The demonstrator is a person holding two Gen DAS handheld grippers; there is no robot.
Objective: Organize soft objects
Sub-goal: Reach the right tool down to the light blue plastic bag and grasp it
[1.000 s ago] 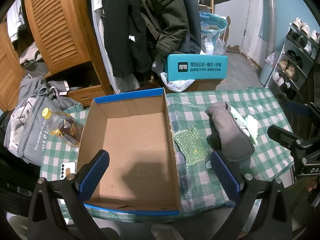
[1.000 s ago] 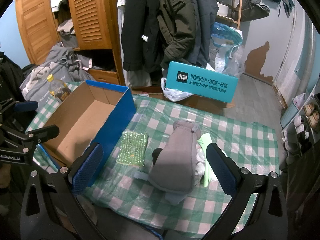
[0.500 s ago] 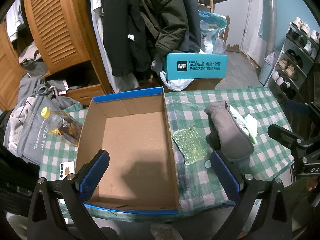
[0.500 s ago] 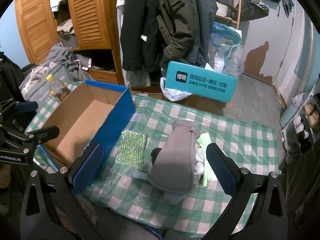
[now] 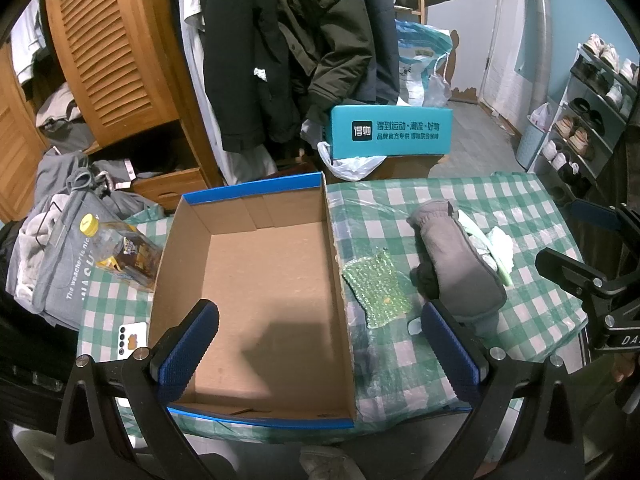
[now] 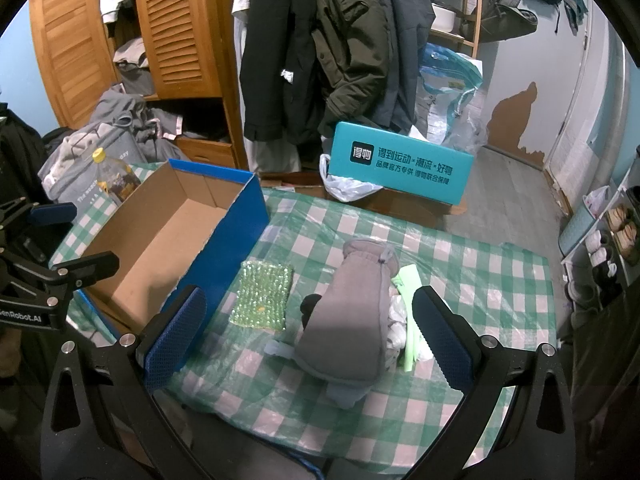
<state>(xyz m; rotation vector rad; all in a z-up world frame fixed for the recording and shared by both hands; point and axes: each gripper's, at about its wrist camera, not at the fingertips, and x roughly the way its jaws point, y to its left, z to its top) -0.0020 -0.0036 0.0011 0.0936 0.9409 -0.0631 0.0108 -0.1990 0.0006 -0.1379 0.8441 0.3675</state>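
Note:
An open cardboard box (image 5: pixel 256 280) with blue outer walls (image 6: pixel 224 240) sits empty on the checked table. Right of it lies a green bubble-wrap sheet (image 5: pixel 376 288) (image 6: pixel 262 294). A grey mitten (image 5: pixel 456 264) (image 6: pixel 348 312) rests over white and pale green soft items (image 6: pixel 404 320) and a black piece (image 6: pixel 310 306). My left gripper (image 5: pixel 316 344) hovers open over the box's near end. Held above the mitten's near end, my right gripper (image 6: pixel 308 328) is open with nothing between its fingers.
A bottle (image 5: pixel 120 252) and a phone (image 5: pixel 130 340) lie left of the box, beside a heap of grey clothes (image 5: pixel 52 240). Coats (image 5: pixel 288 48) hang beyond the table, with a teal box (image 5: pixel 390 130) and a wooden wardrobe (image 5: pixel 112 60). A shoe rack (image 5: pixel 588 120) stands at the right.

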